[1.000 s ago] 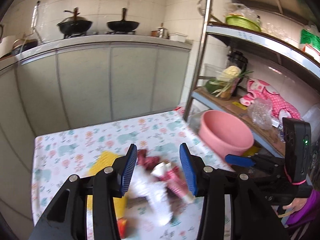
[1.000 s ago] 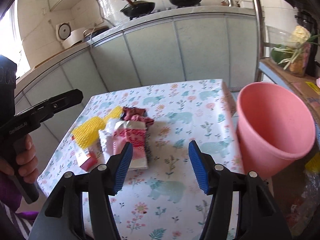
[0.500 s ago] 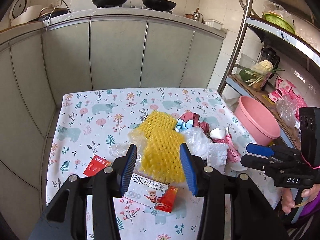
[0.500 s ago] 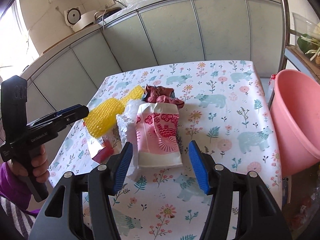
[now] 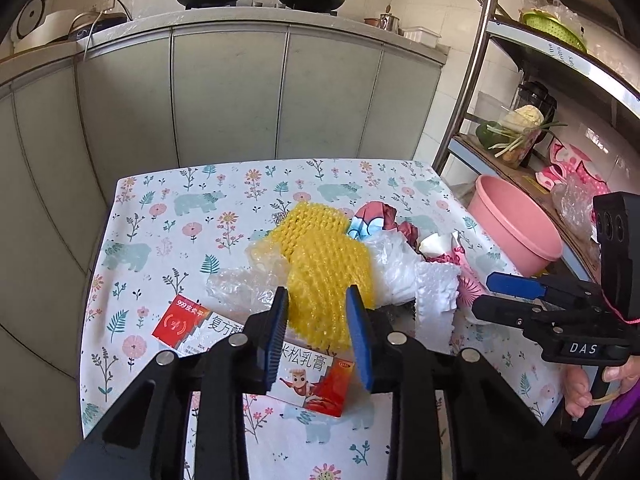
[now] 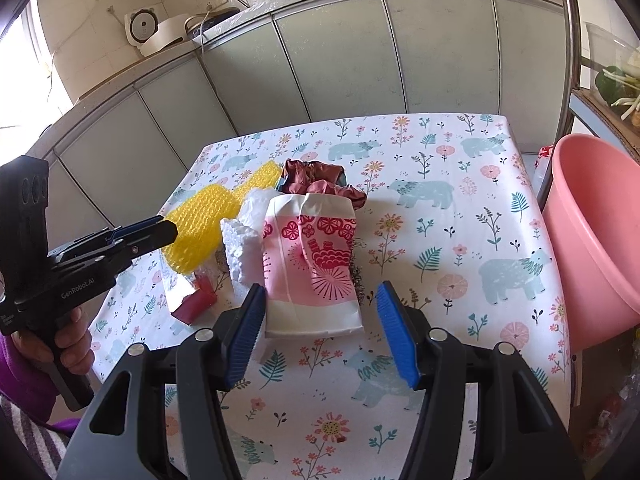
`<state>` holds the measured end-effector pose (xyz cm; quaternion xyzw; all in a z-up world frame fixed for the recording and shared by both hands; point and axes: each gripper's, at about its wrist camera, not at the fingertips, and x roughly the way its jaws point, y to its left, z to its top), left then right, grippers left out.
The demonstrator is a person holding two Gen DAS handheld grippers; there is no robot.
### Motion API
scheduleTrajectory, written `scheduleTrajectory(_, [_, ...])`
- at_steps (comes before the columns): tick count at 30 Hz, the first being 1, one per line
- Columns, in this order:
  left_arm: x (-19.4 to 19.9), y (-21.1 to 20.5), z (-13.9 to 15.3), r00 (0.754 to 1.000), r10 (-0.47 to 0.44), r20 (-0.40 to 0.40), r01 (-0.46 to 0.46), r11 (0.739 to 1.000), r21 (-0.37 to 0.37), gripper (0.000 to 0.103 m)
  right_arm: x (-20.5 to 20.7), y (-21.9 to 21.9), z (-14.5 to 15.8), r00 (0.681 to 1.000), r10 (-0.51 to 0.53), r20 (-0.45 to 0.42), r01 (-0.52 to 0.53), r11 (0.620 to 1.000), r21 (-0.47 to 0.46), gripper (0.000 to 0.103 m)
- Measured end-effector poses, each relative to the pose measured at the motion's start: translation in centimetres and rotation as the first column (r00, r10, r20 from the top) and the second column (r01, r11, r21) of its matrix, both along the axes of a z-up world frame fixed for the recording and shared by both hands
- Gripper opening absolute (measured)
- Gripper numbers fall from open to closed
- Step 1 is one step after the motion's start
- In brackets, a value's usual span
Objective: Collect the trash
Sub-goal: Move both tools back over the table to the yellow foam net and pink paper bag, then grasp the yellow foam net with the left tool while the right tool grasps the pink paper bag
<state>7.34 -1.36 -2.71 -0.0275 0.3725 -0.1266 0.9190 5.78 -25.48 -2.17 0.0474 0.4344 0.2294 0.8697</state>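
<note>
Trash is heaped on the floral tablecloth (image 5: 160,216): a yellow foam net (image 5: 320,256), clear plastic wrap (image 5: 240,280), red and white medicine boxes (image 5: 184,320), white foam (image 5: 436,288), a dark red wrapper (image 6: 316,176) and a pink and white paper bag (image 6: 312,264). My left gripper (image 5: 318,340) is closing, its blue pads squeezing the near end of the yellow net (image 6: 200,220). My right gripper (image 6: 320,332) stands open just above the bag's near end, touching nothing. Each gripper shows in the other's view, the left gripper (image 6: 160,232) and the right gripper (image 5: 496,292).
A pink basin (image 6: 592,232) stands off the table's right edge, beside a metal shelf rack (image 5: 468,92) holding vegetables and bags. Grey cabinets (image 5: 224,92) with woks on the counter run behind the table. A person's hands hold both grippers.
The left gripper swung from the right part of the heap to the yellow net, sank toward it, and its jaws narrowed onto it. The right gripper came closer over the paper bag, still open.
</note>
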Motion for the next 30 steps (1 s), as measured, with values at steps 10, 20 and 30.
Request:
scheduleTrajectory(10, [-1.0,-0.4,1.2,0.999,-0.026,0.043,0.027,0.999,-0.028,0.007,-0.5,-0.3,-0.1,1.0,-0.002,0.02,0.002,1.0,-0.019,0.047])
scheduleTrajectory(20, [-1.7,-0.6,2.8,0.995,-0.036,0.098,0.041,0.998,-0.054,0.007,-0.9,-1.7,0.9,0.998,-0.029,0.06,0.029,1.0,-0.004,0.013])
scheduleTrajectory(30, [-1.8,-1.4,4.2,0.989,-0.044,0.142,0.057,0.994,-0.092,0.007,-2.1,-3.0,3.1,0.984,-0.061,0.165,0.059,0.998,0.014,0.013])
